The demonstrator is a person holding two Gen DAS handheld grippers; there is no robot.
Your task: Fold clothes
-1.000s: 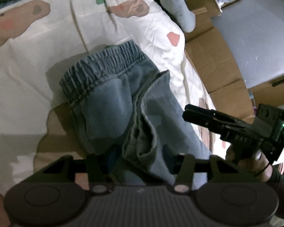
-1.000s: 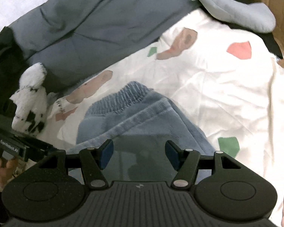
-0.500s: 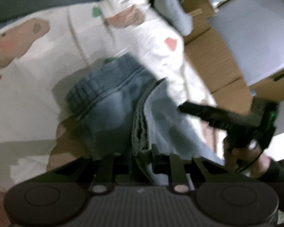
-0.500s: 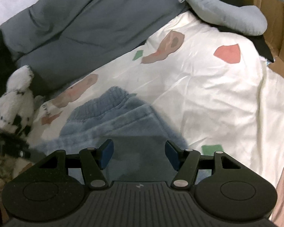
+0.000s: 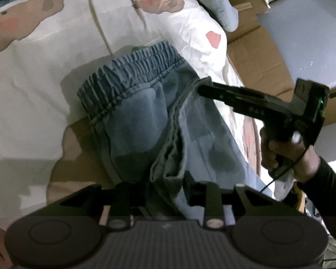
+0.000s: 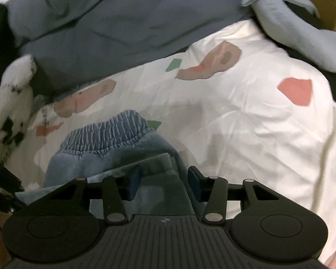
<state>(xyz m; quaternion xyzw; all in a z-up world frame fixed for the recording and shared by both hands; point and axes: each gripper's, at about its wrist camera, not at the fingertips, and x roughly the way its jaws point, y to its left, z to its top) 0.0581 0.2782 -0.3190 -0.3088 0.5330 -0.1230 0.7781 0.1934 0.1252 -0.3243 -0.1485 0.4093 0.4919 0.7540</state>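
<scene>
Folded jeans (image 5: 145, 121) on the bedsheet (image 5: 44, 71). Left gripper (image 5: 159, 192) is opening around the bunched fold; right gripper (image 6: 164, 181) is closing over the hem between its pads, not yet pinching. A shallow bite may catch one layer and undo the fold.

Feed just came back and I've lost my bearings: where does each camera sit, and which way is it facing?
Left wrist: on the left gripper, angled down at the jeans; the right gripper and a hand show.
Right wrist: on the right gripper, angled down at the jeans and grey duvet; no hand is clear.
Shared: jeans, patterned sheet.
</scene>
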